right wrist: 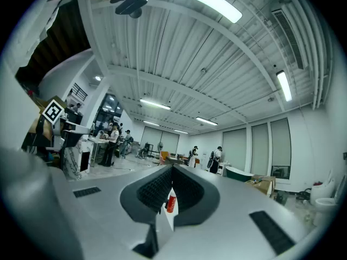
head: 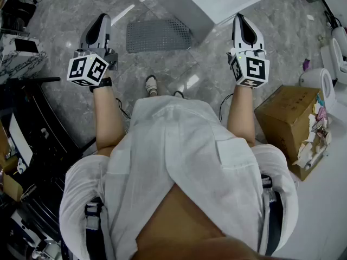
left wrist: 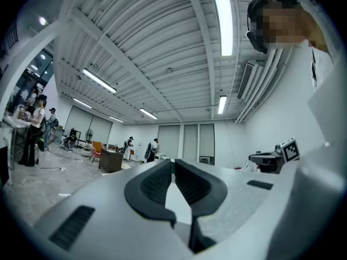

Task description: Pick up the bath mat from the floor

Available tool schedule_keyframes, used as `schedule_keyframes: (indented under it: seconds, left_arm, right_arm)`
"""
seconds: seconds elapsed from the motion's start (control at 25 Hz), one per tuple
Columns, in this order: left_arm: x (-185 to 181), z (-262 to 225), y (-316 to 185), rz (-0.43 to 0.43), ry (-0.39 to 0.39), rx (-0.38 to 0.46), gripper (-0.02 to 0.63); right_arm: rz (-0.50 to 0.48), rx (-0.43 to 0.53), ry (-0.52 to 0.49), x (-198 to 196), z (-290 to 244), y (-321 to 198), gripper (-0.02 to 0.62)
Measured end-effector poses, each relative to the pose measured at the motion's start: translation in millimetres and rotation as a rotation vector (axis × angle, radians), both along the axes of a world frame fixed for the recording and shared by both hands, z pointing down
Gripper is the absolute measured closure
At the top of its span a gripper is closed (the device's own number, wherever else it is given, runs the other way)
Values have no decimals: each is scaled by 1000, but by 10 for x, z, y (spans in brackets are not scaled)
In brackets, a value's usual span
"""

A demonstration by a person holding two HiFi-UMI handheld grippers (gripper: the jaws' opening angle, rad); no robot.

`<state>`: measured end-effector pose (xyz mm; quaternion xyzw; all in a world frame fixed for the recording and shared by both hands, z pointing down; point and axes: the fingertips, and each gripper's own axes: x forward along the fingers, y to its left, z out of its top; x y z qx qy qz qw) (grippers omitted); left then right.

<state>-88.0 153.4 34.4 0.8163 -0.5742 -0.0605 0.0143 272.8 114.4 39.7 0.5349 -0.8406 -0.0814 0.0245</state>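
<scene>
The bath mat (head: 158, 35) is a grey perforated rectangle lying flat on the marble floor, ahead of the person's shoes and between the two grippers. My left gripper (head: 101, 19) is held level to the left of the mat, well above the floor. My right gripper (head: 242, 19) is held level to the right of it. In the left gripper view the left gripper (left wrist: 173, 164) has its jaw tips together with nothing in them. In the right gripper view the right gripper (right wrist: 172, 169) is likewise shut and empty. The mat is in neither gripper view.
A white bathtub (head: 217, 1) stands just beyond the mat at its right corner. An open cardboard box (head: 284, 115) and a toilet (head: 325, 83) are at the right. Dark racks (head: 32, 118) line the left. Several people (left wrist: 32, 129) stand far off in the hall.
</scene>
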Motion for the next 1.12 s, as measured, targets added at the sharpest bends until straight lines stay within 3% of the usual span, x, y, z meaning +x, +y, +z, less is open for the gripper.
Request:
schedule_keyframes:
  seconds: [0.48, 1.12]
  left_arm:
    - [9, 59, -25, 4, 16, -17, 578]
    - [-113, 234, -77, -15, 10, -51, 578]
  right_arm:
    - [-47, -14, 52, -39, 183, -29, 569]
    - [-69, -55, 35, -142, 449, -176, 566]
